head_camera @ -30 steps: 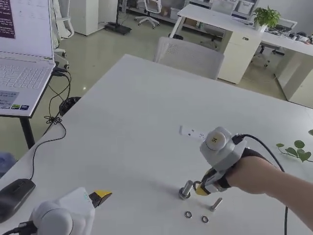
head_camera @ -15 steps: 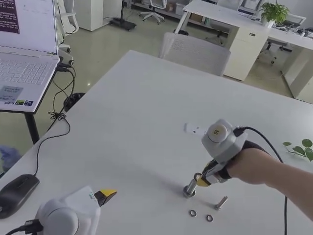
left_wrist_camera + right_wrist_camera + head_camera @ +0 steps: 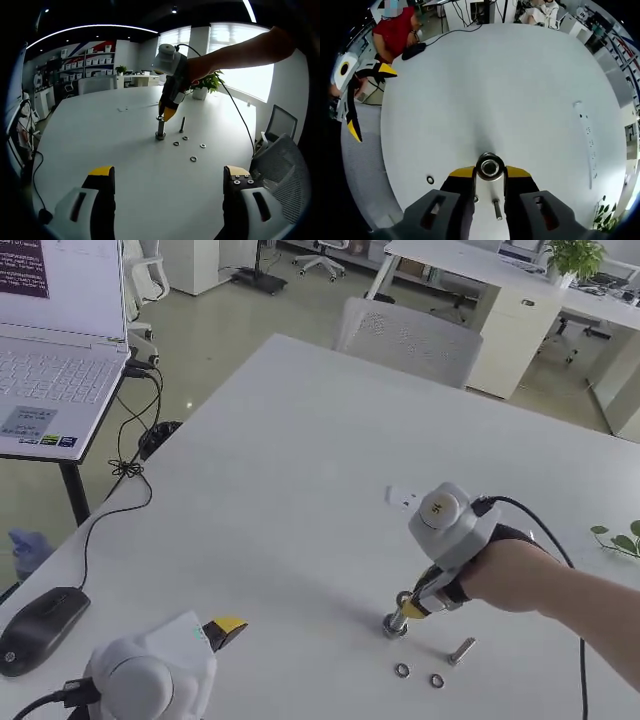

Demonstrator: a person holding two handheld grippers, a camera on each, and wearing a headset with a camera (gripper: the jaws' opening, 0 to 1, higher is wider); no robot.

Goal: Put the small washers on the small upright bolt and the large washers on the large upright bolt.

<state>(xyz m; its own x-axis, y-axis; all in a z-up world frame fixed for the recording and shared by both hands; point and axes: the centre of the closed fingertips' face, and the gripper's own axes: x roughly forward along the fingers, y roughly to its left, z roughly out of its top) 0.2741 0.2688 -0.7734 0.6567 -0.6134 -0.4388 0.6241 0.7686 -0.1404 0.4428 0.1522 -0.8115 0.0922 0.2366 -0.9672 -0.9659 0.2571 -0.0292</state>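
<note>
This is an open-plan office. A broad white round-edged bench (image 3: 280, 490) has a grey mesh-backed chair (image 3: 410, 340) at its far edge. A white power strip (image 3: 402, 500) and a black computer mouse (image 3: 40, 615) lie on it. Left of the bench, an open white laptop (image 3: 50, 390) sits on a side stand above trailing black cables (image 3: 125, 465). Beyond the bench stand long white desks (image 3: 470, 265), a white swivel chair on a star base (image 3: 320, 255) and a potted green plant (image 3: 575, 255). In the left gripper view, wall shelves (image 3: 85, 62) behind the bench carry what look like white storage bins, beside tall bright windows (image 3: 230, 55).
</note>
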